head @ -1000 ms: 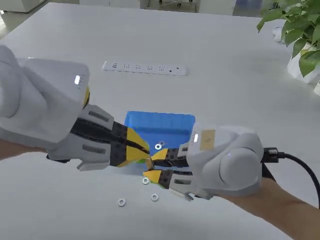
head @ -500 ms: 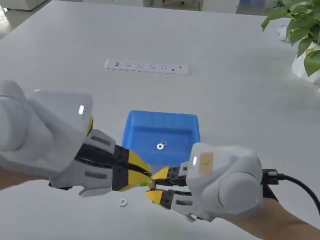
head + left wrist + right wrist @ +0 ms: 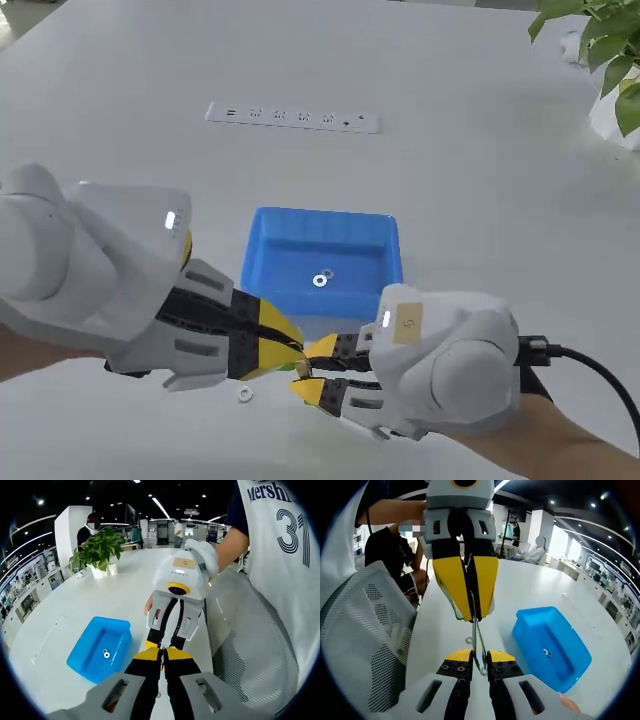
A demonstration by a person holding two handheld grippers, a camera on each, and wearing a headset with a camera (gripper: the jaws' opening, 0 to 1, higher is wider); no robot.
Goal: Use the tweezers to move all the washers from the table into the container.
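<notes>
The blue container (image 3: 372, 252) holds washers (image 3: 320, 280) and sits just beyond both grippers. My left gripper (image 3: 288, 352) comes in from the left, its jaws shut on thin metal tweezers (image 3: 476, 640). Facing it tip to tip, my right gripper (image 3: 313, 370) has its jaws closed narrowly around the tweezers' other end. One washer (image 3: 245, 394) lies on the table under the left gripper, and it appears as a washer (image 3: 468, 640) beside the tweezers in the right gripper view. There the container (image 3: 570, 665) lies to the right; the left gripper view has the container (image 3: 85, 652) at lower left.
A white power strip (image 3: 292, 118) lies across the table beyond the container. A potted plant (image 3: 610, 50) stands at the far right corner. A mesh chair (image 3: 250, 650) and a person in a numbered jersey (image 3: 280, 540) are beside the table's near edge.
Both grippers have drawn back from the container's front edge toward the near side of the table. Two washers seen near the jaws a second ago are now covered by the grippers.
</notes>
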